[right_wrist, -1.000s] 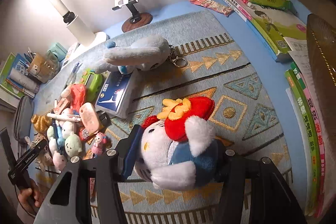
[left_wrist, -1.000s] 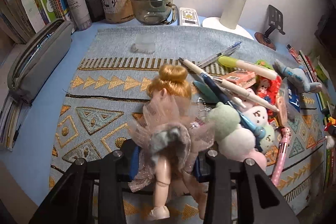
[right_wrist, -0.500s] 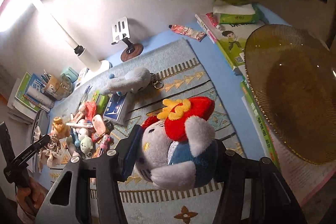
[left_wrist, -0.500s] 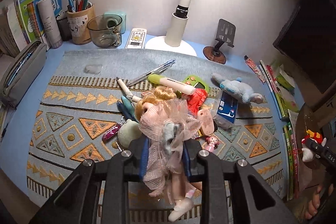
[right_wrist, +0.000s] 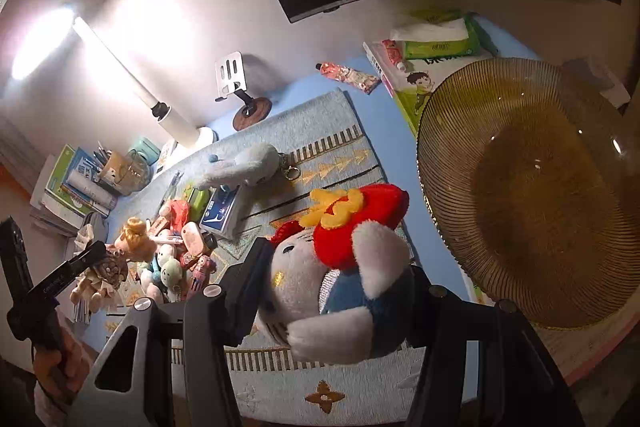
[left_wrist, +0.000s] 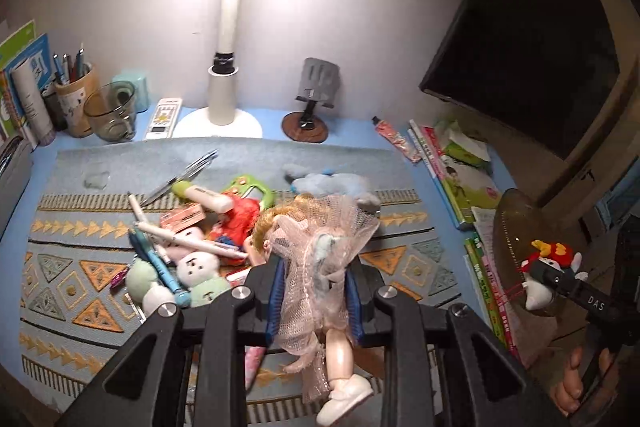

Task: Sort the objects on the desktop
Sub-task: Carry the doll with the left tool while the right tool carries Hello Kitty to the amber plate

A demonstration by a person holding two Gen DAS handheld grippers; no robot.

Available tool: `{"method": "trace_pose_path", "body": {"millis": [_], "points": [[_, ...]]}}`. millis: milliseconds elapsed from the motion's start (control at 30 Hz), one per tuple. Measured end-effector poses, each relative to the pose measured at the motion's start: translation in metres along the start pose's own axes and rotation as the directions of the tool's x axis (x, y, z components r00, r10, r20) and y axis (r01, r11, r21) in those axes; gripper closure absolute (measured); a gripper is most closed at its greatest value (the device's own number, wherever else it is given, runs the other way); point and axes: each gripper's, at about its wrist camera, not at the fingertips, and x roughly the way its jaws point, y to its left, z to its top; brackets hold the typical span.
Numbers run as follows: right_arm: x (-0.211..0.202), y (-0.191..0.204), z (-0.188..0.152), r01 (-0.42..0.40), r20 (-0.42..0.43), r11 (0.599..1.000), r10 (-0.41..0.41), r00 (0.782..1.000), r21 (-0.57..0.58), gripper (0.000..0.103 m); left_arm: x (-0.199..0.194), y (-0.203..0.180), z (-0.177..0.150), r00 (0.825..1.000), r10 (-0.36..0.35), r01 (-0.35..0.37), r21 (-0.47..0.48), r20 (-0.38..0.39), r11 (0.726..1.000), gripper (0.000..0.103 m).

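Observation:
My left gripper (left_wrist: pixel 316 283) is shut on a blonde doll in a pink tulle dress (left_wrist: pixel 320 251) and holds it above the patterned mat (left_wrist: pixel 72 279). It also shows in the right wrist view (right_wrist: pixel 108 267). My right gripper (right_wrist: pixel 332 263) is shut on a white plush cat with a red bow (right_wrist: pixel 336 267), held in the air just left of a ribbed amber glass bowl (right_wrist: pixel 532 187). In the left wrist view the plush cat (left_wrist: pixel 548 271) sits in front of that bowl (left_wrist: pixel 508 227) at the right edge.
A heap of pens, plush toys and small items (left_wrist: pixel 188 243) lies mid-mat. A grey plush (right_wrist: pixel 240 167) and a blue box (right_wrist: pixel 218 211) lie nearby. Lamp (left_wrist: pixel 224 95), phone stand (left_wrist: pixel 316 95), glass mug (left_wrist: pixel 112 111) and pen cup (left_wrist: pixel 76 95) line the back; books (left_wrist: pixel 460 179) lie right.
Both grippers rose and pulled back from the mat. The left carried the doll right. The right carried the plush cat right, up to the amber bowl.

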Motion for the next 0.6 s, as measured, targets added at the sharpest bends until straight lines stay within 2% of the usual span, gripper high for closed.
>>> {"method": "trace_pose_path", "body": {"millis": [200,400,500,600], "points": [[-0.035,-0.021,0.008,0.019,0.095,1.000,-0.018,0.995,-0.008,0.047,0.007,-0.092,0.018,0.986,-0.160,0.154,0.132,0.042,0.979,0.081],[-0.072,-0.062,0.017,0.098,0.180,0.995,-0.097,0.979,0.006,0.047,0.021,-0.180,0.030,0.950,-0.312,0.296,0.250,0.025,0.922,0.081],[-0.079,-0.087,0.022,0.122,0.183,0.992,-0.126,0.975,0.034,0.047,0.038,-0.220,0.031,0.932,-0.362,0.350,0.290,-0.013,0.891,0.081],[-0.071,-0.114,0.027,0.163,0.139,0.984,-0.171,0.975,0.067,0.047,0.063,-0.255,0.025,0.920,-0.386,0.386,0.316,-0.067,0.867,0.081]]}}
